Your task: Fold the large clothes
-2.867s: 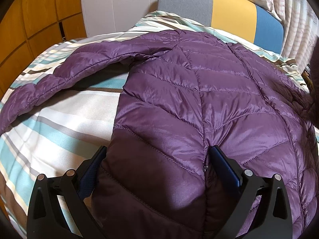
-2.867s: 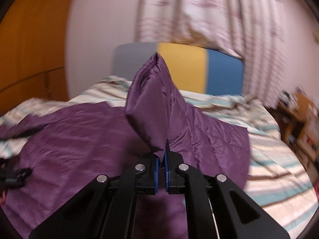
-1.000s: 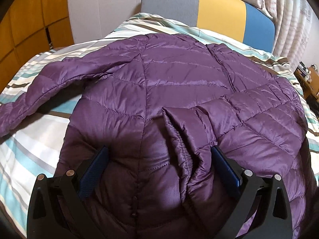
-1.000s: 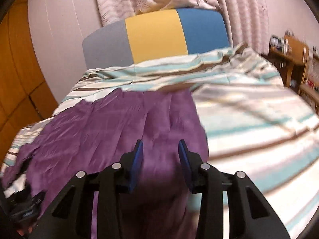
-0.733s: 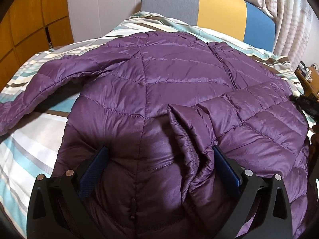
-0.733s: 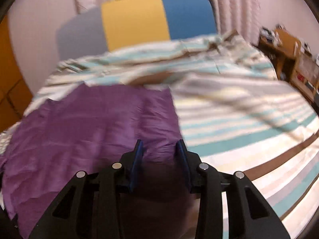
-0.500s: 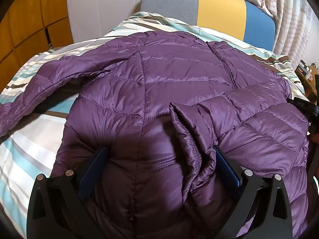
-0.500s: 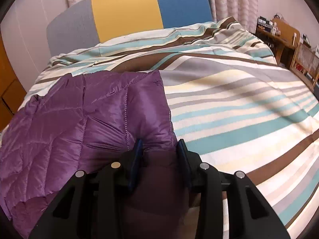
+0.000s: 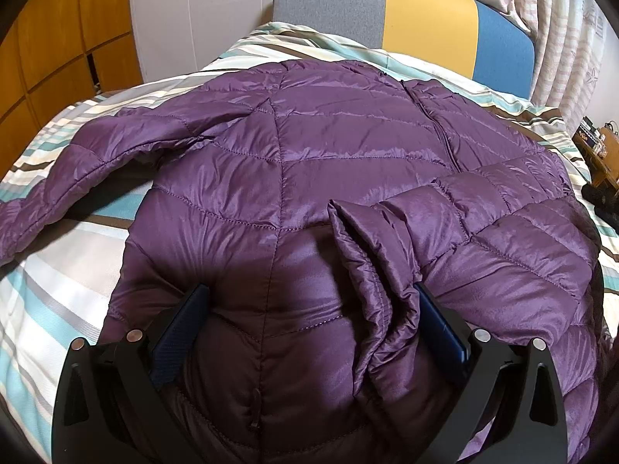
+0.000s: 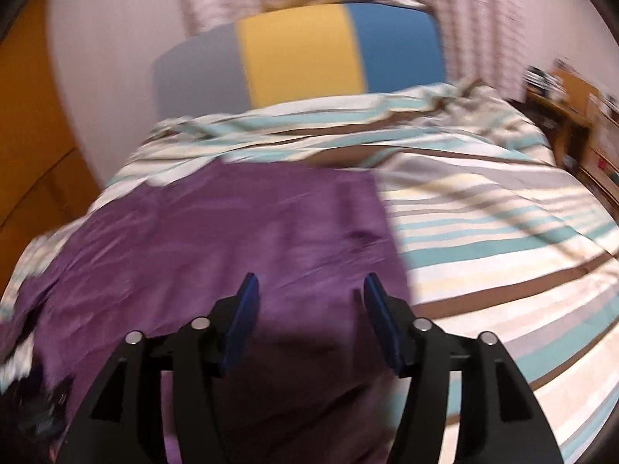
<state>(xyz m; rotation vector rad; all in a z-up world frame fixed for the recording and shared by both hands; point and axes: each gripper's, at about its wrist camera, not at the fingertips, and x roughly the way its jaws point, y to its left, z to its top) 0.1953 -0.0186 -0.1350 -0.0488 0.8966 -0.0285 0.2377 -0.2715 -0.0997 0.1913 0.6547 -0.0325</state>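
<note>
Glossy quilted purple jacket (image 9: pixel 348 147) lies flat on striped bed (image 9: pixel 58 282), one sleeve (image 9: pixel 406 239) folded across. Left gripper (image 9: pixel 309 321) spread wide, grasping nothing; right gripper (image 10: pixel 309 309) just opened, released. No legible writing.

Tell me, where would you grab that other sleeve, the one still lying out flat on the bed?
Probably at the cuff end of the left sleeve, coming from above, jaws across its width. It lies flat and spread away from the jacket on the striped bedding, so the narrow end pinches easily and can swing across like the sleeve already folded.
</note>
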